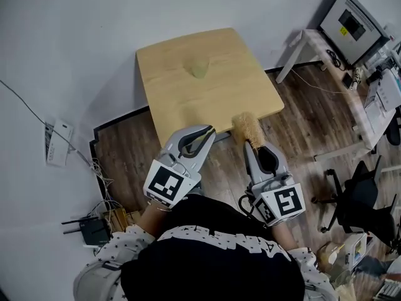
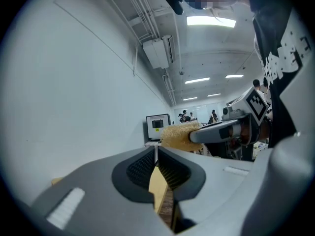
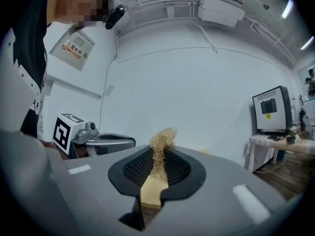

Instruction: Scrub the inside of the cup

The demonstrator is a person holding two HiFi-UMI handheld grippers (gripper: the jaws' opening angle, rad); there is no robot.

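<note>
A small pale cup [image 1: 198, 69] stands near the middle of the light wooden table [image 1: 169, 99]. Both grippers hover at the table's near edge, well short of the cup. My left gripper [image 1: 209, 131] is shut with nothing between its jaws; in the left gripper view its pads [image 2: 157, 150] meet. My right gripper [image 1: 250, 145] is shut on a tan loofah scrubber [image 1: 247, 126], whose fibrous head sticks out past the jaws over the table edge. The right gripper view shows the scrubber [image 3: 162, 142] pinched between the pads. The scrubber [image 2: 177, 135] also appears in the left gripper view.
A white desk with a monitor [image 1: 351, 21] stands at the far right, with an office chair [image 1: 360, 193] below it. A power strip [image 1: 57, 144], a router [image 1: 93, 229] and cables lie on the floor at the left. The white wall runs behind the table.
</note>
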